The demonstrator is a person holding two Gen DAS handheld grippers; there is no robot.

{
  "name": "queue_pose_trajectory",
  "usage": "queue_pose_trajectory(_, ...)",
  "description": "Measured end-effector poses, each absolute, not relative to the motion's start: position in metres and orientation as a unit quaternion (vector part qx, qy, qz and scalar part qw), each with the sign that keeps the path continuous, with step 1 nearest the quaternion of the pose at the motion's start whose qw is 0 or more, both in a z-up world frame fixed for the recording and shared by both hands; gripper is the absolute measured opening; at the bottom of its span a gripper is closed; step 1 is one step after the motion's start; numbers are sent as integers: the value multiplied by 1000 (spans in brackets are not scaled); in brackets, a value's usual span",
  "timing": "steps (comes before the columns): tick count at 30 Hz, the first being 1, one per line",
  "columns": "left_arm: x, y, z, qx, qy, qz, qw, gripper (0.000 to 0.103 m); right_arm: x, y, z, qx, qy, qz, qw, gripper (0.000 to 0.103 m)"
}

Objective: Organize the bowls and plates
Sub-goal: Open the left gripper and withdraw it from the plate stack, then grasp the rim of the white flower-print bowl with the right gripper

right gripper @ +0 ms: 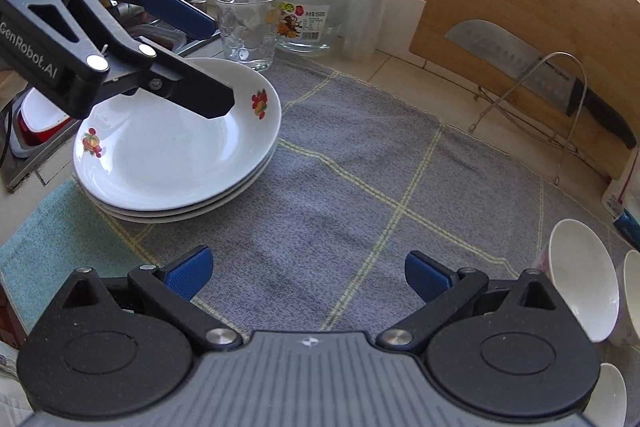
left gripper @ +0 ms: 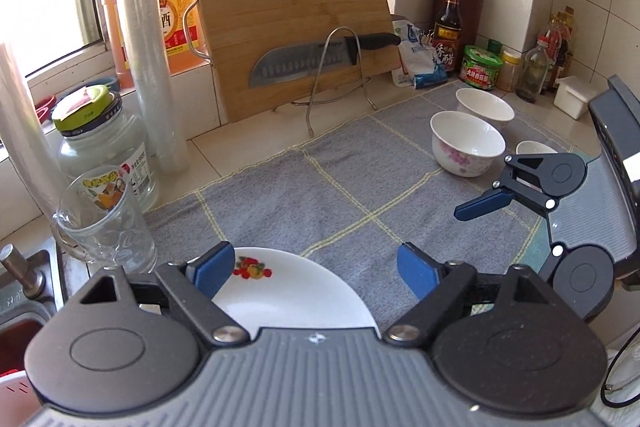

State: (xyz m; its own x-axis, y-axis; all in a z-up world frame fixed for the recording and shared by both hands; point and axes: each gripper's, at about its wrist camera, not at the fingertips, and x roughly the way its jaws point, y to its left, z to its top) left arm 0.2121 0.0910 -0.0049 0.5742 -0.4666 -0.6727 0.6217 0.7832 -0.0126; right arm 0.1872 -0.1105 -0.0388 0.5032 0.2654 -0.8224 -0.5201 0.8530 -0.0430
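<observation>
A stack of three white plates with fruit prints (right gripper: 168,163) sits on the grey checked cloth (right gripper: 360,187); the top plate also shows in the left wrist view (left gripper: 292,291). My left gripper (left gripper: 316,269) is open and hovers just above the stack, also visible in the right wrist view (right gripper: 200,59). White bowls stand at the cloth's right: one with pink flowers (left gripper: 466,143), one behind (left gripper: 484,107), a third partly hidden (left gripper: 534,148). They show at the right edge of the right wrist view (right gripper: 580,279). My right gripper (right gripper: 308,273) is open and empty over the cloth, near the bowls.
A drinking glass (right gripper: 248,27) and a glass jar (right gripper: 308,11) stand just behind the plates. A cutting board with a knife (left gripper: 316,61) on a wire rack leans at the back. Bottles and jars (left gripper: 480,67) line the back right. The sink (left gripper: 24,307) lies left.
</observation>
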Motion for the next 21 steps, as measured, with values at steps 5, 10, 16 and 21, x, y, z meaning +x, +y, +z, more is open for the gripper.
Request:
queue_pose_trajectory(5, 204, 72, -6, 101, 326, -314, 886, 88, 181, -133, -36, -131, 450, 192, 862, 103)
queue_pose_trajectory(10, 198, 48, -11, 92, 320, -337, 881, 89, 172, -156, -34, -128, 456, 154, 867, 103)
queue_pose_trajectory(16, 191, 11, -19, 92, 311, -350, 879, 89, 165, -194, -25, -110, 454, 126, 875, 103)
queue_pose_trajectory(21, 185, -21, -33, 95, 302, -341, 885, 89, 168, -238, -22, -96, 443, 126, 882, 103)
